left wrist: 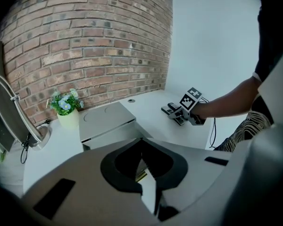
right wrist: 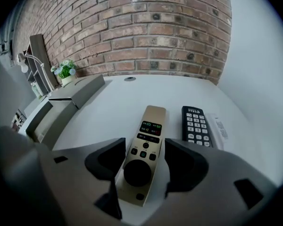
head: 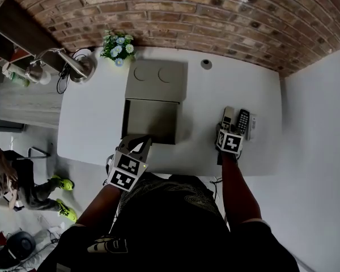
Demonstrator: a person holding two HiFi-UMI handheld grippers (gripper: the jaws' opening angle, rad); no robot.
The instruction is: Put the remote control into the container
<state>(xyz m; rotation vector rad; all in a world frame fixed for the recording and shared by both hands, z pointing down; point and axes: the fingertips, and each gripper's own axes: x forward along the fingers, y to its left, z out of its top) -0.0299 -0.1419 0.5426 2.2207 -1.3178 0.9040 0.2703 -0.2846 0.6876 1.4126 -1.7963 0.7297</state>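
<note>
A: Right gripper [right wrist: 142, 167]?
B: Jaws are standing wide apart, straddling the gold remote control [right wrist: 150, 126]; it is lying flat on the white table [head: 204, 95]; black remote [right wrist: 196, 125] is lying just beside
A: Left gripper [left wrist: 148, 188]?
B: Jaws are sitting together at the near edge of the open grey container [head: 150, 120], well apart from the remotes

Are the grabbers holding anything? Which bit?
The right gripper holds nothing: its open jaws straddle the lower end of the gold remote control. The left gripper seems to pinch the near wall of the container.
</note>
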